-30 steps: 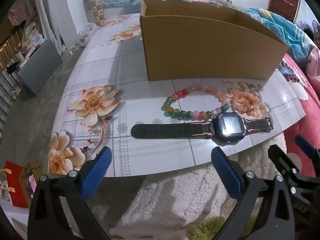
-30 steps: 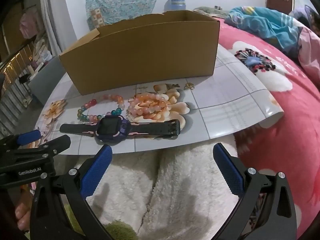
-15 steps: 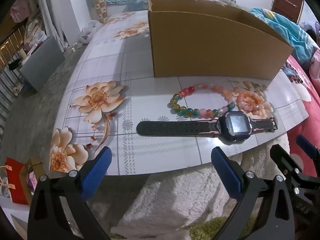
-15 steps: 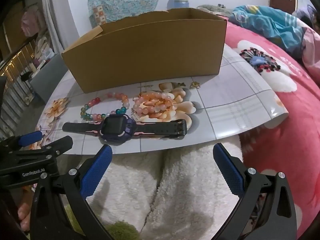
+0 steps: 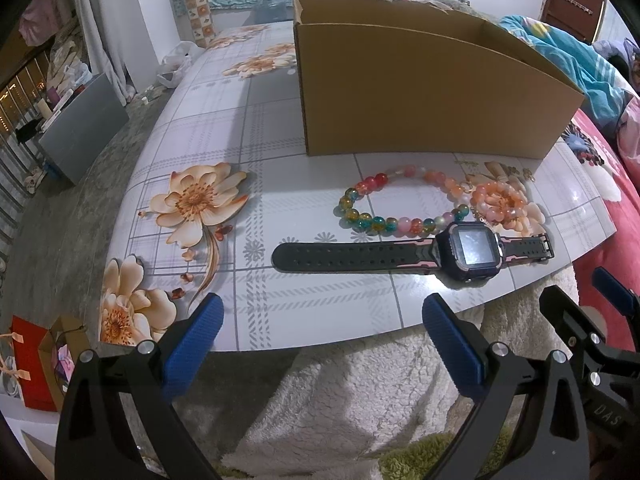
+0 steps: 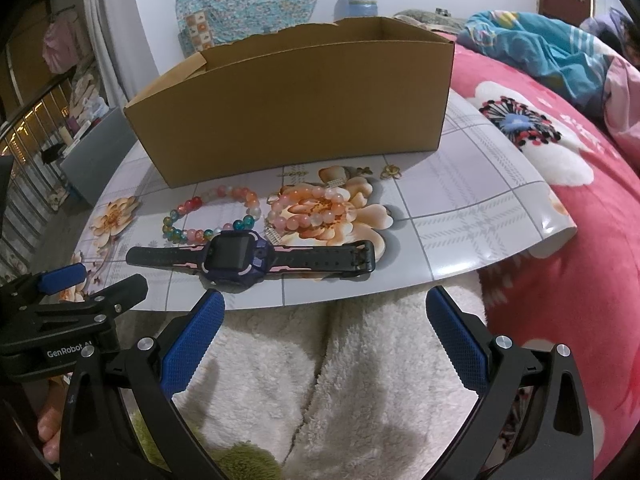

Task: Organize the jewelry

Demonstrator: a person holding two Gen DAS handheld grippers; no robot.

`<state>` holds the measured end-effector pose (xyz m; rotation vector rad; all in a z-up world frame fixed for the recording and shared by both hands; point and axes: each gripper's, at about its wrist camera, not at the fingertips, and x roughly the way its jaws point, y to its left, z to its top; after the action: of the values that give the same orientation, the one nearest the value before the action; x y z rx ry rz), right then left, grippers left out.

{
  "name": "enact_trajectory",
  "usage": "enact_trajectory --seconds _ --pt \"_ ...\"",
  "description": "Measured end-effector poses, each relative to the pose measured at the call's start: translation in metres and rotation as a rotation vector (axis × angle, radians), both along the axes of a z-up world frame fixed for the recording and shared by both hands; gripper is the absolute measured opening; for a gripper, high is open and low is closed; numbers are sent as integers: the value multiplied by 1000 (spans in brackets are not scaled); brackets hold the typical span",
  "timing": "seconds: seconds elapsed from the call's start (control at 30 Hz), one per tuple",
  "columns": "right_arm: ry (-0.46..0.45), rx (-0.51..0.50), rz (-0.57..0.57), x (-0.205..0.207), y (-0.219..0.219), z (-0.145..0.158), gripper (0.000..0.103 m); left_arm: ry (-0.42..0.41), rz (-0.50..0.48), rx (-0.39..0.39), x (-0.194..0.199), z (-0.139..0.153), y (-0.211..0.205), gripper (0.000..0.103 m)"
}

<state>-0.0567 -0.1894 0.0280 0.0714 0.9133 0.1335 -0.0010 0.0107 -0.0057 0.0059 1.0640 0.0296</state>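
**Jewelry Laid Out, Box Waiting**

We hold both tools back at the near edge of the desk (image 5: 208, 128), each empty. The left hand-held gripper (image 5: 318, 338) has its blue pads spread wide, and so does the right hand-held gripper (image 6: 324, 330); neither touches anything. Nearest us lies the watch (image 6: 234, 256), its strap stretched flat left to right, easy to pinch across the band. Just beyond it sit the multicoloured bead bracelet (image 5: 384, 204) on the left and the peach bead bracelet (image 6: 310, 210) on the right, the two lying close together. A small gold earring (image 6: 391, 171) rests further right, near the cardboard box (image 6: 296, 104). The box stands open-topped at the far side, likely the place meant for every piece. We judge nothing has gone in yet.
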Motion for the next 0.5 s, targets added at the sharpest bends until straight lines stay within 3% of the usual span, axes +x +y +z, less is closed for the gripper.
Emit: enact_trajectory --seconds 0.5 --pt "1 0 -2 1 0 0 96 -2 -3 3 1 0 -1 97"
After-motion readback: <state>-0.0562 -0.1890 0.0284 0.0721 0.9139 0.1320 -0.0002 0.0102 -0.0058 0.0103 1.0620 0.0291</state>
